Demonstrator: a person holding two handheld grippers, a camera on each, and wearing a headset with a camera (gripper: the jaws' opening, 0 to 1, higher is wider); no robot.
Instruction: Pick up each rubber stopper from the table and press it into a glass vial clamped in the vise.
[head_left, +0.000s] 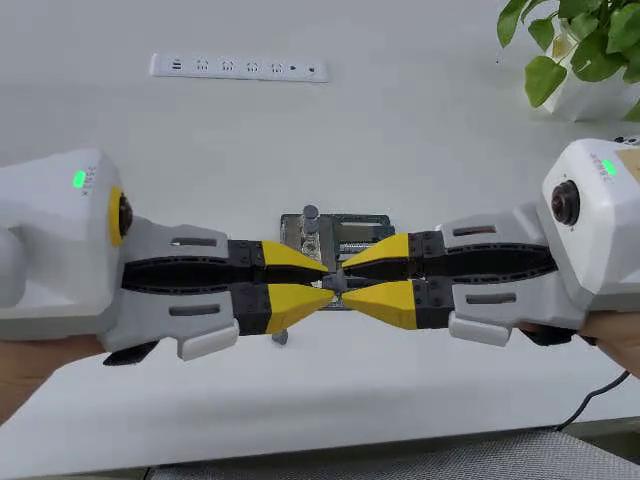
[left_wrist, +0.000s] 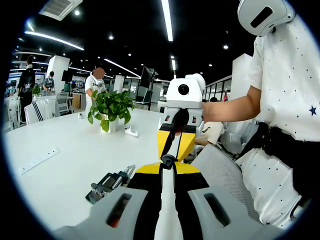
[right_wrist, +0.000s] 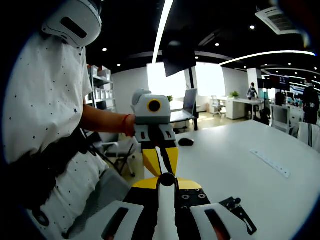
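Both clenched, left tool (head_left: 326, 281) and right tool (head_left: 342, 284) meet tip to tip over the vise (head_left: 365, 232); dropping carelessly, they could knock its upright vial (head_left: 311, 220).

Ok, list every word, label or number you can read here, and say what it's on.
No text here can be read.
Power strip: the markings by its sockets are too small to read.
Vise: its pale panel is blurred, and no letters can be made out.
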